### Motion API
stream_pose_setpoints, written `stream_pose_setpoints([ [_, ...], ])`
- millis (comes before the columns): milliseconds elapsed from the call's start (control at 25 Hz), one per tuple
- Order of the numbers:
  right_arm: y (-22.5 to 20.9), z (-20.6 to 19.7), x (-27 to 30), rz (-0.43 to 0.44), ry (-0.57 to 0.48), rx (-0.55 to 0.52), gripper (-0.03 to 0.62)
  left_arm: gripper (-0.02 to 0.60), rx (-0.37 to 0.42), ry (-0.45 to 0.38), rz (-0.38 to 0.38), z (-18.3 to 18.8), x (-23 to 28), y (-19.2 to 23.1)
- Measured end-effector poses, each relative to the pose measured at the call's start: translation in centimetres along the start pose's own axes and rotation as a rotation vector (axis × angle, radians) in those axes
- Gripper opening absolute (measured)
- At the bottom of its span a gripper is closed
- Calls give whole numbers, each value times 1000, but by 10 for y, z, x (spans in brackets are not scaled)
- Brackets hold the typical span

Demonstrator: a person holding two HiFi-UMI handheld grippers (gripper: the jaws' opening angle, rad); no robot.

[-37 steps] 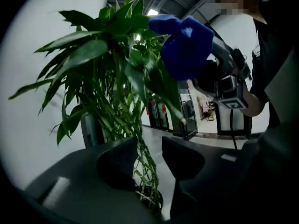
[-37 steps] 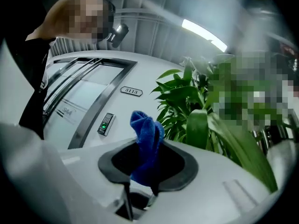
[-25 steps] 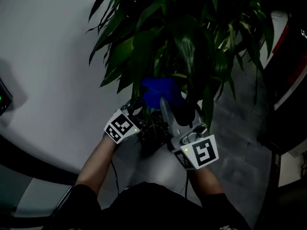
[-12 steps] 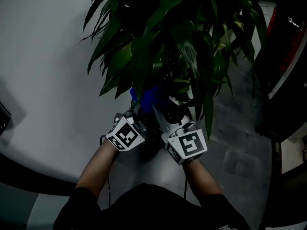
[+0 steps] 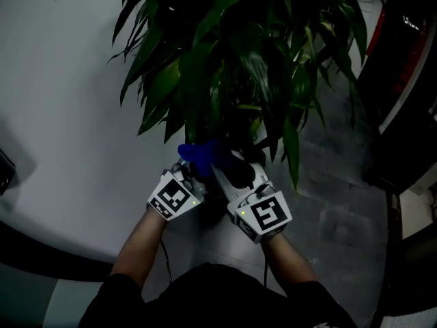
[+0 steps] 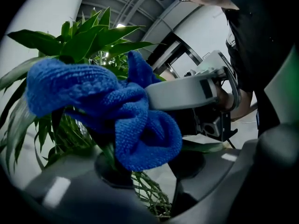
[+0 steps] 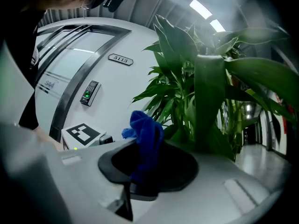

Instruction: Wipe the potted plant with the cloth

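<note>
At the foot of the plant, on the side nearest the person, both grippers meet low under the leaves. Right gripper: jaws clamped on the cloth, a blue knitted piece that stands up out of the dark pads in a bunched fold, directly in front of the plant's lower leaves. Left gripper: jaws apart, with a gap between the two pads through which the plant's woven stems show; nothing is clamped between them. One narrow leaf runs down behind the cloth toward one pad; contact with the pad cannot be confirmed. In the left gripper view the cloth hangs just in front of those open jaws, and the long pale jaw of the right gripper reaches across from the side away from the plant and grips the cloth's upper part. In the head view the cloth sits against the plant's lowest leaves, with the left cube and the right cube just beyond it on the person's side, close together but apart. A white wall lies to the plant's left and a grey floor to its right. The right gripper view shows a keypad on the wall left of the plant, and a number plate above it.
</note>
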State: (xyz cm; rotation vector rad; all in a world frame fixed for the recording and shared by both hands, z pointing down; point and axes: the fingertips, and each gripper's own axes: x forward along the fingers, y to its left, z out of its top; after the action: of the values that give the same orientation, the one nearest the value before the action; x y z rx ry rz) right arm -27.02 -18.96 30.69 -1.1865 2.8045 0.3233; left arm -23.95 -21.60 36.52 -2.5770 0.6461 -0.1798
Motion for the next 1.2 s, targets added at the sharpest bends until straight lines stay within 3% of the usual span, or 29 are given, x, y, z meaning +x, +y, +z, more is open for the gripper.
stream_pose_setpoints([
  [720,41,-22,-19,60,66,-12,109,192,-102,1,-52,-21,-23,-34],
  [1200,70,28,-18,161,-47,24,109,192,-230,35,19,-47,-68,-10],
])
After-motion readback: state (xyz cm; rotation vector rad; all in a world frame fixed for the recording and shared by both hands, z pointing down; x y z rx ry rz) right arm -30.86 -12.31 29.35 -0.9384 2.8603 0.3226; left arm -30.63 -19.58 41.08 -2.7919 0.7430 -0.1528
